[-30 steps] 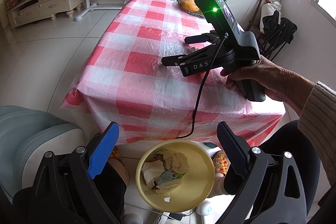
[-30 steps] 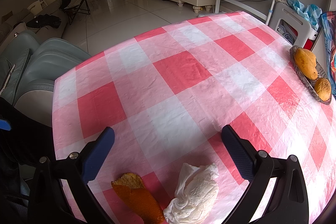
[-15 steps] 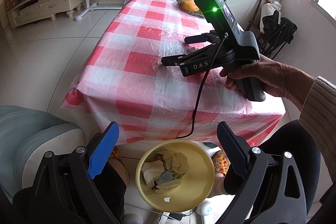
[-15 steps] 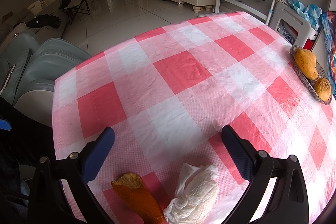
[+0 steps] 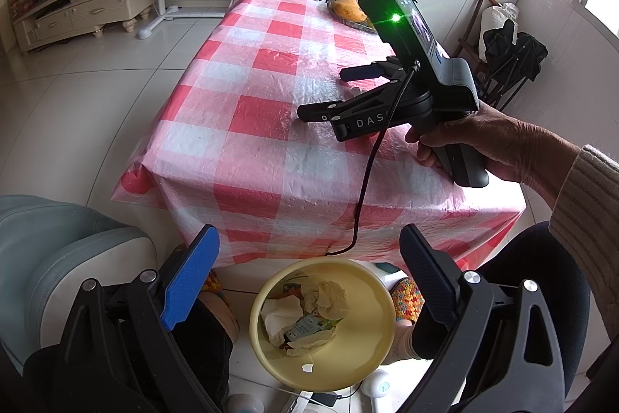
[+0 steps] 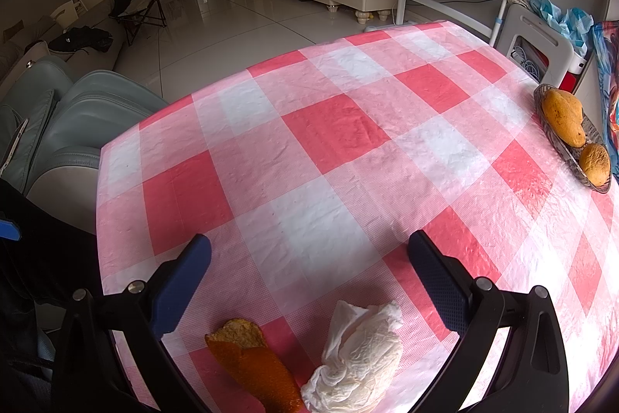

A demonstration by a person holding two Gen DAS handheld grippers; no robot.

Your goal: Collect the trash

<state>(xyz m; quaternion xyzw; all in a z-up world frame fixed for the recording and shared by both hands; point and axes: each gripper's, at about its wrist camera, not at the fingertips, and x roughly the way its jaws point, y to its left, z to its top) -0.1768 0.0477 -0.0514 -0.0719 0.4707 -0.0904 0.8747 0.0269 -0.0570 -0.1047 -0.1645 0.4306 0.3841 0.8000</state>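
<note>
My right claw (image 6: pixel 309 281) gapes empty above the tabletop's near edge, crumpled tissue (image 6: pixel 358 359) just below its right finger, nearer than the peel (image 6: pixel 251 362).

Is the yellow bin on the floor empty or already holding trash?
Holding trash: the yellow bin contains crumpled tissues and a wrapper, well below its rim.

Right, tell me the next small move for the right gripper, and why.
Probably lower the right gripper onto the crumpled tissue and close on it. Its jaws are open and empty, the tissue lies on the tablecloth between them beside an orange peel, and the yellow bin on the floor already holds trash.
</note>
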